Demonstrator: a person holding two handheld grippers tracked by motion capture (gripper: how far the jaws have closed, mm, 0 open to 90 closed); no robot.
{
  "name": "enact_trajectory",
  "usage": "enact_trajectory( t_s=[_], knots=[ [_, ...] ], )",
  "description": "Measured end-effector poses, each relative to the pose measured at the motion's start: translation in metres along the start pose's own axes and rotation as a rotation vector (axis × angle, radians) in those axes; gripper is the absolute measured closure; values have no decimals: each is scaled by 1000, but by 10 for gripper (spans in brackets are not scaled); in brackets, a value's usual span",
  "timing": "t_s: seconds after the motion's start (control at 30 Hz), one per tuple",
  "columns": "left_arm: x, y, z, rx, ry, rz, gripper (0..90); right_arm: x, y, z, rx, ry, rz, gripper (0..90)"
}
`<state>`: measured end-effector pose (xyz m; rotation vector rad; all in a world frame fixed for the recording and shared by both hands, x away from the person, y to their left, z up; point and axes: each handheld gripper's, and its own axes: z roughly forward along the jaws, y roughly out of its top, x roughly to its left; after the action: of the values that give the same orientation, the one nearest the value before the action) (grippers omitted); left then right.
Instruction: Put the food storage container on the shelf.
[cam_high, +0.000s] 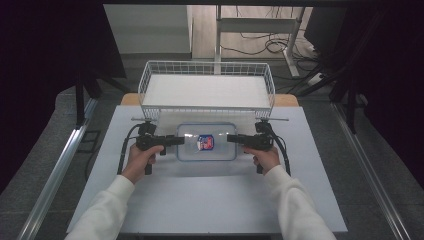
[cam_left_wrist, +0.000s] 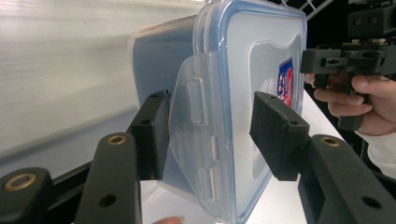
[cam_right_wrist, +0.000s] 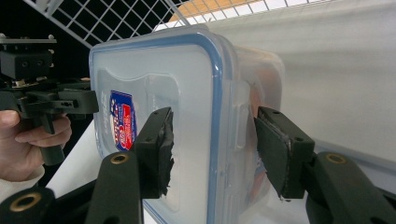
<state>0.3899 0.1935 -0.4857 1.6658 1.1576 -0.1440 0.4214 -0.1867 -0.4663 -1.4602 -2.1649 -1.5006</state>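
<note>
From the high view, a clear plastic container (cam_high: 206, 142) with a blue-rimmed lid lies flat at the middle of the grey table (cam_high: 210, 200), just in front of a white wire basket (cam_high: 207, 85) at twelve o'clock. The left gripper (cam_high: 176, 140) comes in from nine o'clock and the right gripper (cam_high: 232, 138) from three o'clock, each held in a white-sleeved hand, their tips at the container's short ends. A small red, white and blue label (cam_high: 205, 142) sits on the lid; its writing is too small to read.

In the left gripper view, the jaws stand moderately apart, straddling the container's (cam_left_wrist: 243, 107) end over its clear latch flap (cam_left_wrist: 196, 140). One pad lies against the body side; the other sits over the lid, and contact there cannot be told. The right gripper (cam_left_wrist: 310, 60) shows at two o'clock, beside the label (cam_left_wrist: 286, 84).

In the right gripper view, the jaws are likewise moderately open around the opposite end of the container (cam_right_wrist: 187, 116), one pad over the lid, one beside the body, neither clearly pressing. The label (cam_right_wrist: 122, 121) at nine o'clock is blurred and unreadable. The left gripper (cam_right_wrist: 91, 103) is beyond it.
</note>
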Motion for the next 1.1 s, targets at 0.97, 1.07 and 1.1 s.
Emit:
enact_trajectory(
  t_s=[0.97, 1.07, 1.1],
  knots=[
    [33, 0, 28, -86, 11, -167, 469, -23, 1, 28, -70, -76, 101, 439],
    [32, 0, 28, -85, 17, -162, 458, -22, 0, 28, -78, -85, 91, 428],
    [31, 0, 28, -84, 28, -161, 442, -21, 0, 28, -77, -88, 90, 417]
  ],
)
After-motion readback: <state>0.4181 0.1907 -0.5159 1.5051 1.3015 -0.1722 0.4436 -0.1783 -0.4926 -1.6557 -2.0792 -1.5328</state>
